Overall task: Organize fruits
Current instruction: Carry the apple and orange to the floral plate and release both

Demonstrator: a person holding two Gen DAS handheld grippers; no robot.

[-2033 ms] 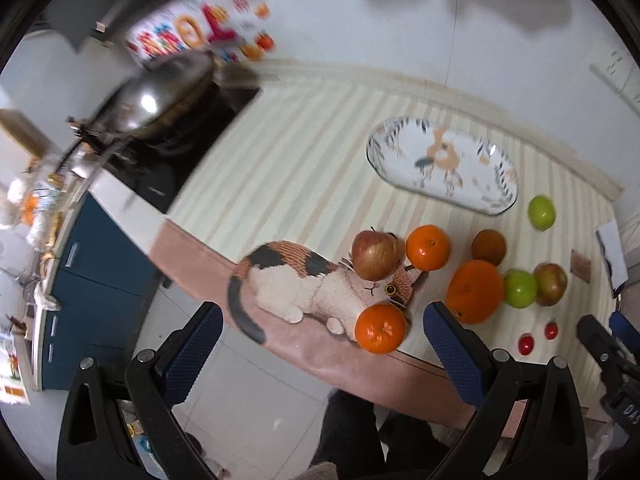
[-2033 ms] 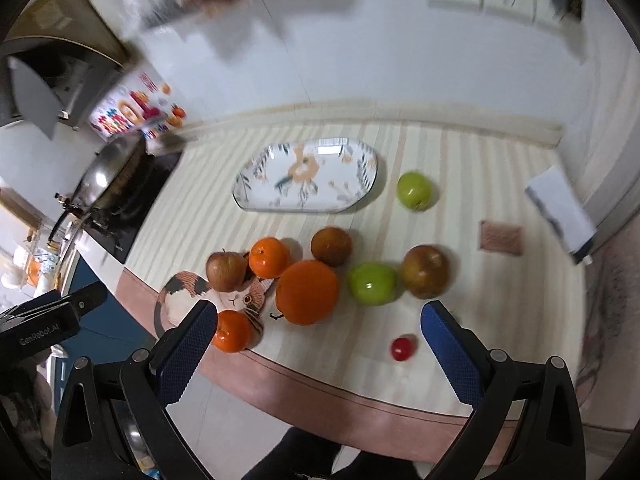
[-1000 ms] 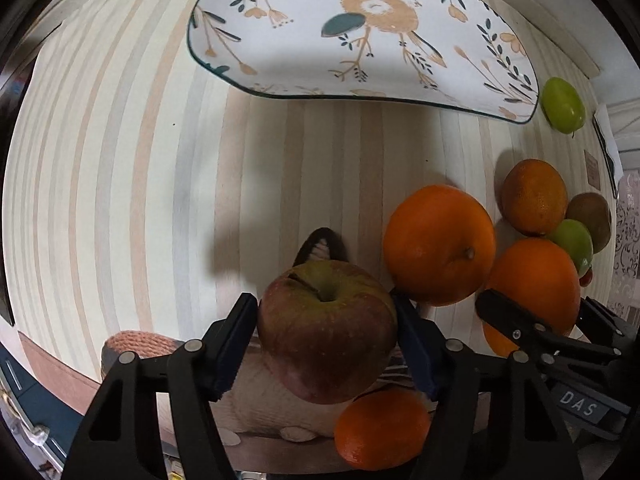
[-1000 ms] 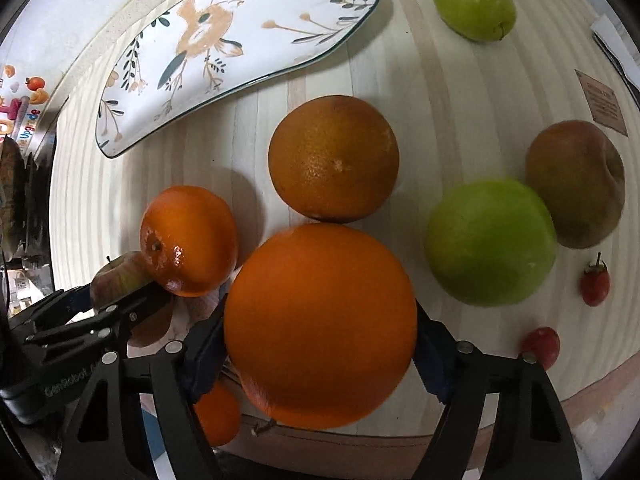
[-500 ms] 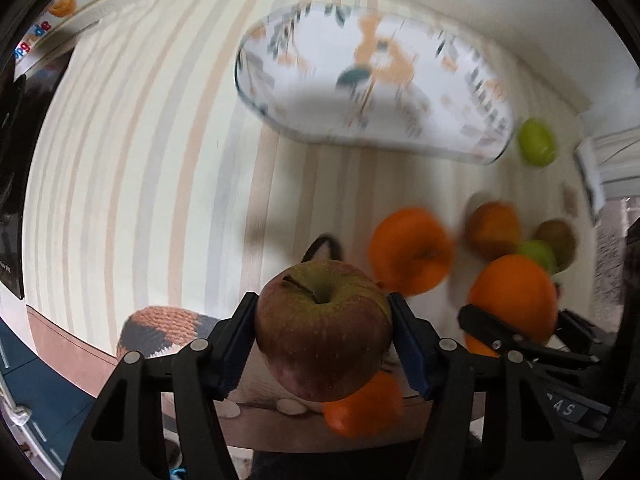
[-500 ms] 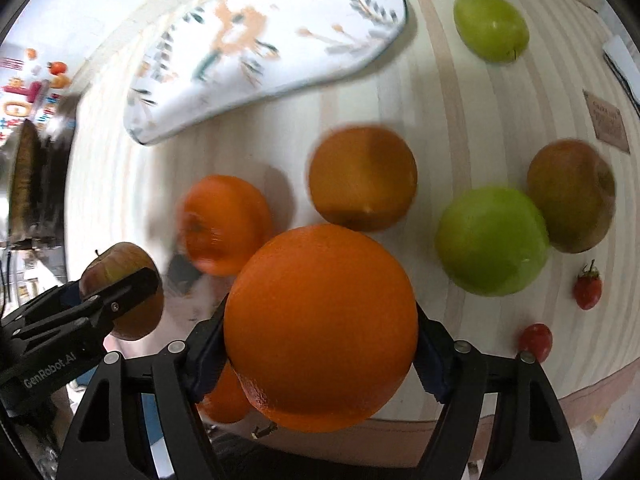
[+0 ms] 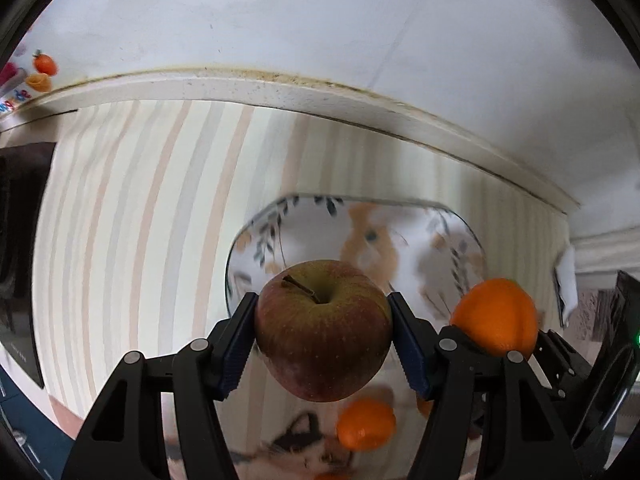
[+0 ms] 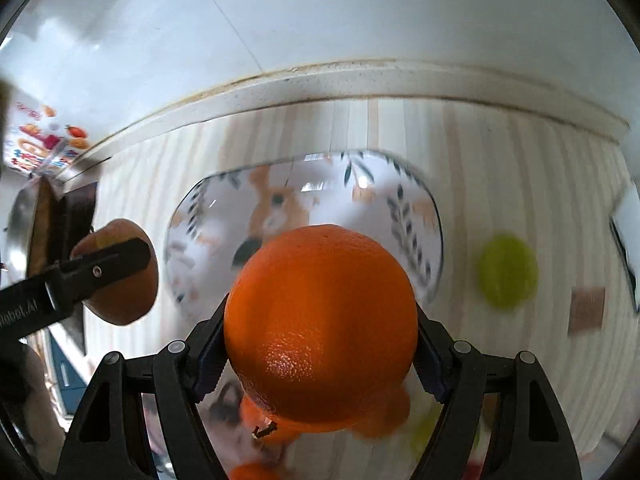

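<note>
My left gripper (image 7: 323, 336) is shut on a red-green apple (image 7: 323, 330) and holds it in the air in front of the flowered plate (image 7: 420, 240). My right gripper (image 8: 320, 350) is shut on a big orange (image 8: 320, 324), also lifted, with the same plate (image 8: 216, 216) behind it. The orange also shows in the left wrist view (image 7: 496, 316), and the apple in the right wrist view (image 8: 120, 304). The two grippers are side by side, apple on the left, orange on the right.
A small orange (image 7: 366, 424) lies on the striped counter (image 7: 140, 220) below the apple. A green fruit (image 8: 506, 276) and a brown card (image 8: 586, 308) lie right of the plate. More fruit is blurred below the big orange. The wall ledge (image 7: 280, 88) runs behind. A pan (image 8: 22, 220) is far left.
Both grippers have risen off the counter with their fruit and tilted up toward the plate and wall. The fruit left on the counter has dropped low in view.
</note>
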